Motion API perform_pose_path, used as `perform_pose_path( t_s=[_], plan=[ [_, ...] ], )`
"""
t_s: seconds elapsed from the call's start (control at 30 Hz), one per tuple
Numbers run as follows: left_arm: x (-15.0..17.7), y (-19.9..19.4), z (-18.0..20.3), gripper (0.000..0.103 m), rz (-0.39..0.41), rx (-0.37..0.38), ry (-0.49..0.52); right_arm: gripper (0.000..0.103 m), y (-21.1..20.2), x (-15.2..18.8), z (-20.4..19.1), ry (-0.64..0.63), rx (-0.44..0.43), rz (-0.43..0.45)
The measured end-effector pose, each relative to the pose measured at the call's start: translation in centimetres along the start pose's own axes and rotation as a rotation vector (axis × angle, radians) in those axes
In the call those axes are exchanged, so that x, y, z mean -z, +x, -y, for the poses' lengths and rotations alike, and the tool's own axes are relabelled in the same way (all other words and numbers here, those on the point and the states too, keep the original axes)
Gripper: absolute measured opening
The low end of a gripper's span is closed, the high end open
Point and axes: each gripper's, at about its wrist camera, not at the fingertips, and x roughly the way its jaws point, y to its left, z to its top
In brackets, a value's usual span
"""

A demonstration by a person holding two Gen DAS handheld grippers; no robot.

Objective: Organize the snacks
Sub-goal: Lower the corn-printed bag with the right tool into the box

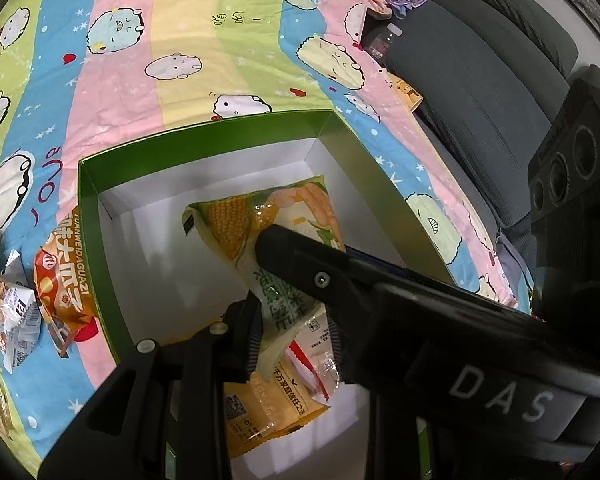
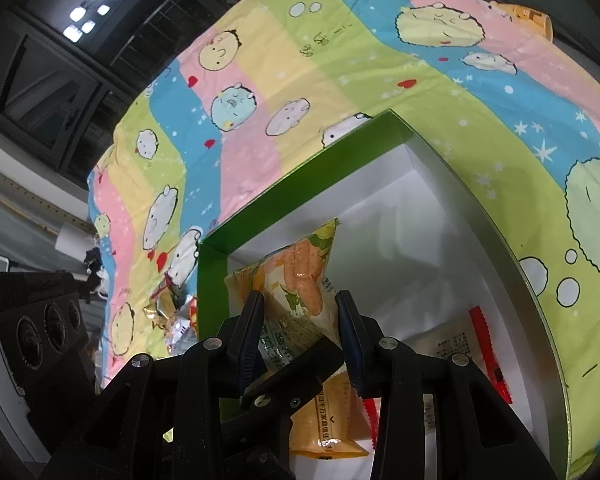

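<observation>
Black right gripper (image 2: 300, 320) pinches the yellow corn snack bag (image 2: 300, 276) at mid-frame, pads tight on both sides; left gripper (image 1: 292, 336) also clamped on the same bag's lower part — both hold it over the green box (image 1: 88, 208) with white interior. Red-edged packet (image 2: 488, 344) lies inside at lower right. Orange seed packet (image 1: 66, 280) sits outside, left, on the cartoon-print cloth (image 1: 180, 40).

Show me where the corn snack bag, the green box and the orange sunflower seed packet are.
corn snack bag (image 1: 236, 224): left wrist view, on the printed corn cob.
green box (image 1: 88, 204): left wrist view, on its left green wall.
orange sunflower seed packet (image 1: 66, 280): left wrist view, on its front, outside the box.
</observation>
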Motion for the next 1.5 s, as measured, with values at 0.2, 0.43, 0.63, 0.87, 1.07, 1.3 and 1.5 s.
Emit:
perform_pose_path(
  t_s=[0.2,0.43,0.63,0.87,1.07,1.3,1.5],
  plan=[
    [0.0,0.2,0.1,0.027,0.000,-0.008,0.000,0.040,0.2,0.0,0.3,0.006,0.001,-0.009],
    [0.1,0.2,0.4,0.027,0.003,-0.012,-0.001,0.040,0.1,0.0,0.5,0.008,0.004,-0.013],
    [0.2,0.3,0.5,0.027,0.004,-0.006,-0.002,0.040,0.2,0.0,1.0,0.025,0.012,-0.017],
    [0.3,0.4,0.6,0.027,0.004,-0.006,-0.002,0.040,0.2,0.0,1.3,0.029,0.021,-0.018],
    [0.4,0.7,0.6,0.027,-0.003,-0.002,-0.007,0.040,0.4,0.0,1.5,0.035,0.031,-0.026],
    [0.5,1.0,0.6,0.027,-0.011,-0.001,-0.007,0.040,0.7,0.1,1.7,0.043,0.058,-0.035],
    [0.4,1.3,0.7,0.027,-0.020,0.001,-0.004,0.040,0.8,0.1,1.8,0.049,0.064,-0.040]
  ],
)
